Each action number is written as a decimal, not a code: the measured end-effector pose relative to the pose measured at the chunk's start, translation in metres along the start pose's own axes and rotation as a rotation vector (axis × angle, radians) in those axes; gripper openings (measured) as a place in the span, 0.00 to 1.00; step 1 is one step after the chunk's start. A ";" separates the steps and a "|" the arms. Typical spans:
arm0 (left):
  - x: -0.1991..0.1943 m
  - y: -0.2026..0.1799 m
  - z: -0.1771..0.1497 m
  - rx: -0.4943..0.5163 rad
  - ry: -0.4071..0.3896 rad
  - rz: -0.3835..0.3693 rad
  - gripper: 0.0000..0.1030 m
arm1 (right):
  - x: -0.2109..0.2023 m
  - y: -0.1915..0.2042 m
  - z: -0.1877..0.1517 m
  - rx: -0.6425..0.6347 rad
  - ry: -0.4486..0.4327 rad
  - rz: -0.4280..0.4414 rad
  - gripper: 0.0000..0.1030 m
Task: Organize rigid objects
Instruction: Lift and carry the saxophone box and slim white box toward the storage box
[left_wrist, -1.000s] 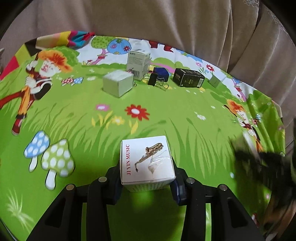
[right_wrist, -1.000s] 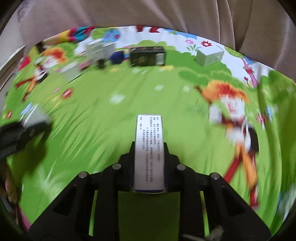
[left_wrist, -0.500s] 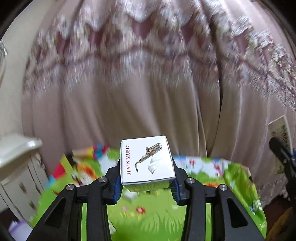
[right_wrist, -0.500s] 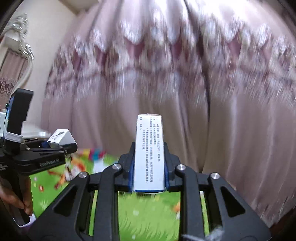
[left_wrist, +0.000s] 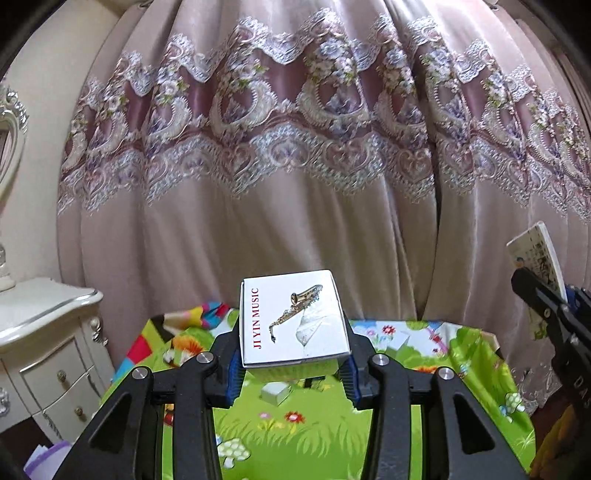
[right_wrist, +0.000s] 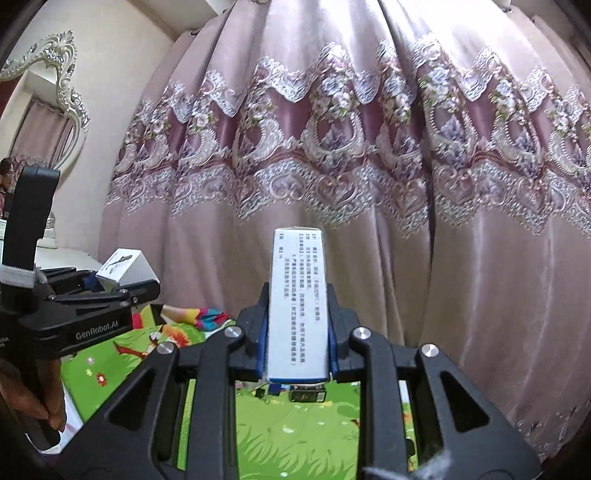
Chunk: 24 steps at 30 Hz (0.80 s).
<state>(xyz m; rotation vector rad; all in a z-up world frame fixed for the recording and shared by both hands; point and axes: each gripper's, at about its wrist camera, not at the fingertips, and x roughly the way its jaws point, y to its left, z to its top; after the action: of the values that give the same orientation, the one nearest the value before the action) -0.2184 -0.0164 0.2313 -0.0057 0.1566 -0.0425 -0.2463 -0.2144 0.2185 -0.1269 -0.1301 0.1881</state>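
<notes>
My left gripper (left_wrist: 291, 363) is shut on a white box (left_wrist: 293, 321) printed "JI YIN MUSIC" with a saxophone picture, held high above the table. My right gripper (right_wrist: 297, 354) is shut on a narrow white box with blue edges (right_wrist: 298, 299), printed with small text, also raised. The right gripper and its box (left_wrist: 535, 254) show at the right edge of the left wrist view. The left gripper with its box (right_wrist: 123, 264) shows at the left of the right wrist view.
A table with a green cartoon cloth (left_wrist: 295, 432) lies below, with a small pale box (left_wrist: 275, 392) and a black box (right_wrist: 308, 393) on it. A pink lace curtain (left_wrist: 295, 147) hangs behind. A white dresser (left_wrist: 44, 350) stands at the left.
Both grippers have lifted up from the table and tilted back with their boxes held. The views now face the curtain, and the table has dropped low in frame.
</notes>
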 end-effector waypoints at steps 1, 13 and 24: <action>-0.002 0.004 -0.003 -0.003 0.004 0.008 0.42 | -0.001 0.002 0.000 0.004 0.004 0.010 0.27; -0.025 0.057 -0.028 -0.035 0.075 0.109 0.42 | 0.012 0.051 0.002 -0.001 0.114 0.257 0.27; -0.048 0.108 -0.045 -0.093 0.132 0.199 0.42 | 0.009 0.104 -0.004 -0.065 0.147 0.406 0.27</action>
<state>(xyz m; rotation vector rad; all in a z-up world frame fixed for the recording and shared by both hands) -0.2682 0.0931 0.1929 -0.0798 0.2904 0.1629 -0.2549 -0.1120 0.2014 -0.2312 0.0377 0.5784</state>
